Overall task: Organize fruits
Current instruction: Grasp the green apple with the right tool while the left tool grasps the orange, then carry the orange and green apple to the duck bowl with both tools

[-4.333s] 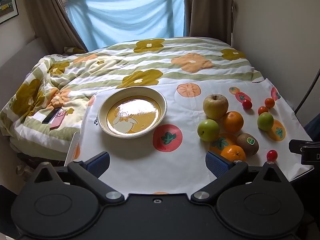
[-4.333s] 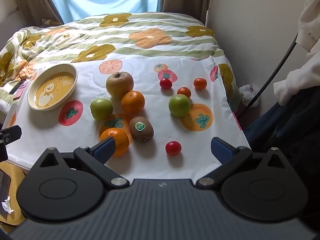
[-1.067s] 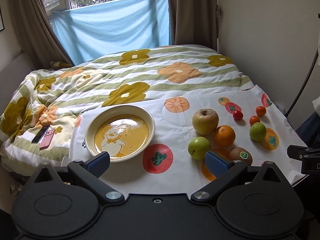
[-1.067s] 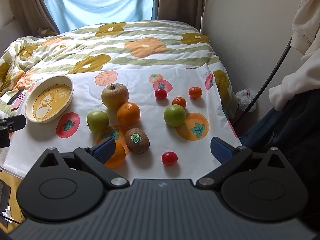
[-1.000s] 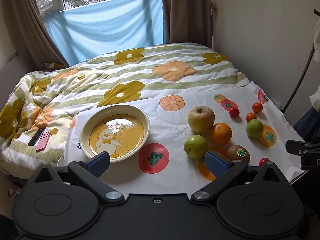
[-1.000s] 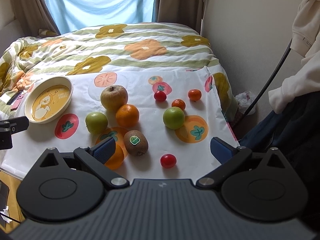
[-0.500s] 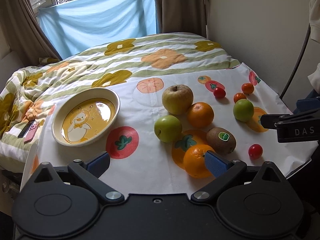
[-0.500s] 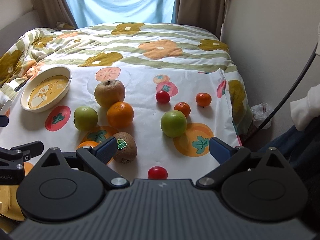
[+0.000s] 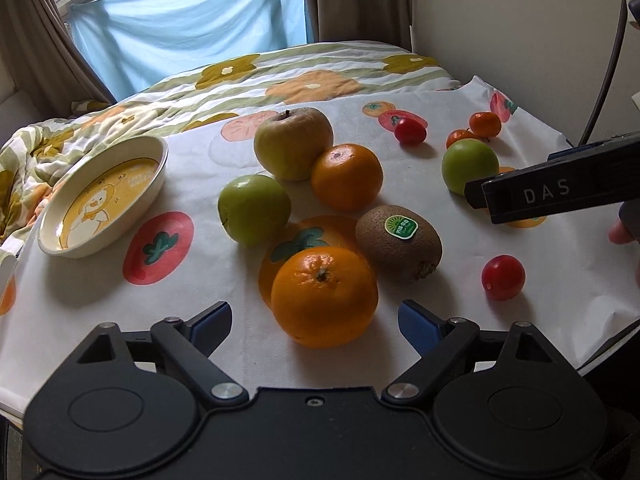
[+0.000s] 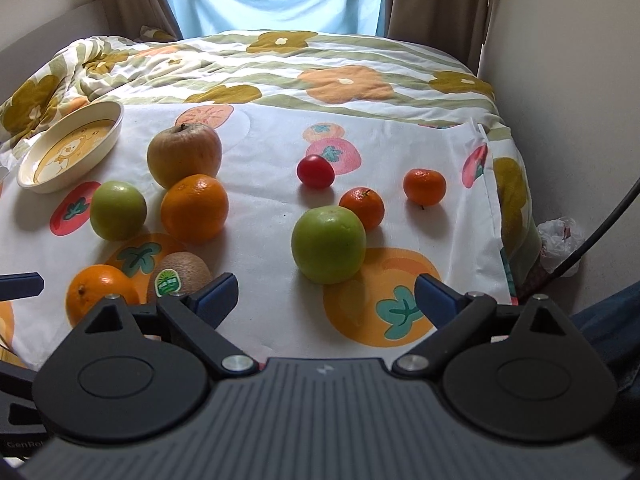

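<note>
Left gripper [image 9: 315, 318] jaws closing, blue pads either side of the near round orange [image 9: 324, 295] but not touching it; that orange sits on the white fruit-print cloth [image 9: 200, 280], just beside the brown kiwi with the green sticker [image 9: 399, 242]. Right gripper [image 10: 326, 294] fingers spread wide, nothing between the pads, lined up on the right-hand green apple [image 10: 328, 244], which sits ahead of them on the cloth. Cream oval dish with the duck print [image 9: 102, 196] is empty, well left of the fruit cluster.
</note>
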Tool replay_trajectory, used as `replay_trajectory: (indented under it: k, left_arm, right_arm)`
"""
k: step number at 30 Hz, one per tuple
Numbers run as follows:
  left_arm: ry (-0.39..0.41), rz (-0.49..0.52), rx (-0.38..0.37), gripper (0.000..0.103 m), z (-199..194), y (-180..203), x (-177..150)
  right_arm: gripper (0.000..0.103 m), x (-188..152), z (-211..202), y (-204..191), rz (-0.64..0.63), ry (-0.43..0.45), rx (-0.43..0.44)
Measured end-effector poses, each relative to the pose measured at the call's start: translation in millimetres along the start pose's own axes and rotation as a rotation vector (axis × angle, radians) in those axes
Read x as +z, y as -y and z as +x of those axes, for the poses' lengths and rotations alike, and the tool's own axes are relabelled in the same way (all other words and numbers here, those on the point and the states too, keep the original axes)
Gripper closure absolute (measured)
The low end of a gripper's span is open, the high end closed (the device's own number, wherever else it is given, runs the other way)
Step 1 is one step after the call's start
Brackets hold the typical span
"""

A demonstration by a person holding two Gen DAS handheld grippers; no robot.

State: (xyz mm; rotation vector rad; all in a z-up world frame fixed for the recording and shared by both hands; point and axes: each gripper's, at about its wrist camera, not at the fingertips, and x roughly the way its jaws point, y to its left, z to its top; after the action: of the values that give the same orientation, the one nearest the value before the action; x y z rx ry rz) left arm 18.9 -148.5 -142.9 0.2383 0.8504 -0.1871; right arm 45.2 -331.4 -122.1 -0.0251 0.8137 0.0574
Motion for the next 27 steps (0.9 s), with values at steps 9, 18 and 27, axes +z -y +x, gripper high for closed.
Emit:
replay_trajectory:
  k: [9, 18, 27]
  left_arm:
    - [0.005, 0.013, 0.022, 0.027, 19, 8, -3]
    - [0.029, 0.047, 0.03, 0.035, 23, 11, -4]
    - [0.025, 0.032, 0.035, 0.036, 22, 12, -3]
  right_arm:
    - [0.003, 3, 35, 11, 0.005, -0.005, 0.029]
    - [0.02, 12, 54, 15, 0.004, -0.007, 0.06]
    - [0.035, 15, 61, 16, 0.019, -0.021, 0.094]
